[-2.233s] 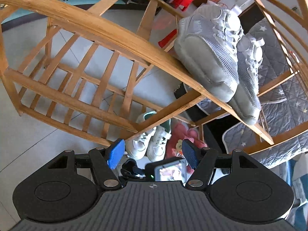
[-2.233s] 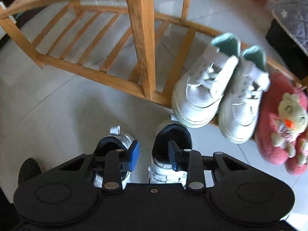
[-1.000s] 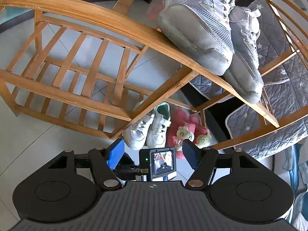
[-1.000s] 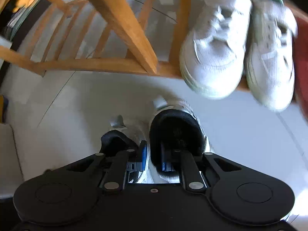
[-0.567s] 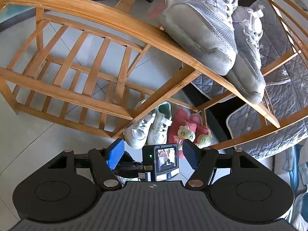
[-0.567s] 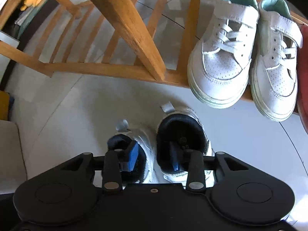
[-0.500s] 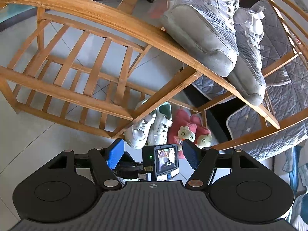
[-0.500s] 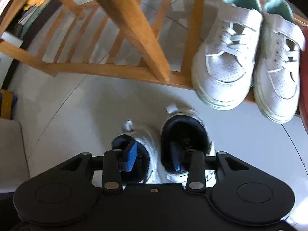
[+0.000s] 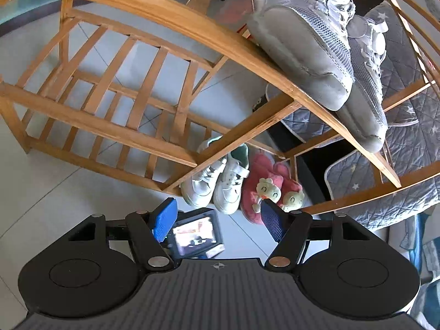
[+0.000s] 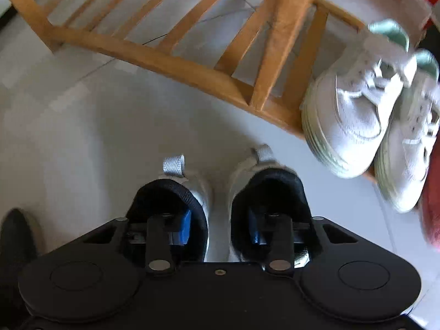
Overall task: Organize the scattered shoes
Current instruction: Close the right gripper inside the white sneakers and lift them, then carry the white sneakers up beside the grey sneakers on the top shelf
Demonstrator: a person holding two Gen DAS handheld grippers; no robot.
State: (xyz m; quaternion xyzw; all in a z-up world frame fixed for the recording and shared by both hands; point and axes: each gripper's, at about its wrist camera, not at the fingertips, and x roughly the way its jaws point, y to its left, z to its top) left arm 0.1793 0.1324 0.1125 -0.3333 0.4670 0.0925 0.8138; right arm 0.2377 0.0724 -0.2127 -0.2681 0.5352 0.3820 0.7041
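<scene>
The wooden shoe rack (image 10: 176, 63) is biggest. In front of it, two small shoes (image 10: 217, 192) sit together on the floor. They look light and soft. The right gripper (image 10: 220, 227) is spread, one finger inside each shoe, pinching nothing. Squeezing their inner walls together looks best. The left gripper (image 9: 217, 217) is spread and empty.

Honey-yellow wooden rack (image 9: 170, 24). Pale grey mesh sneakers (image 9: 310, 35) on top, soles dull grey. White sneakers (image 9: 217, 178) with mint-green lining below; beside them, to the right, pink slippers (image 9: 264, 184) with yellow-green plush faces. Near, on the floor, silver-white shoes (image 10: 220, 181) with black lining and grey heel loops. Blue pads (image 9: 165, 216) on black fingers. Grey quilted cloth (image 9: 412, 143) with white stars. Pale grey tile floor (image 10: 82, 115).
</scene>
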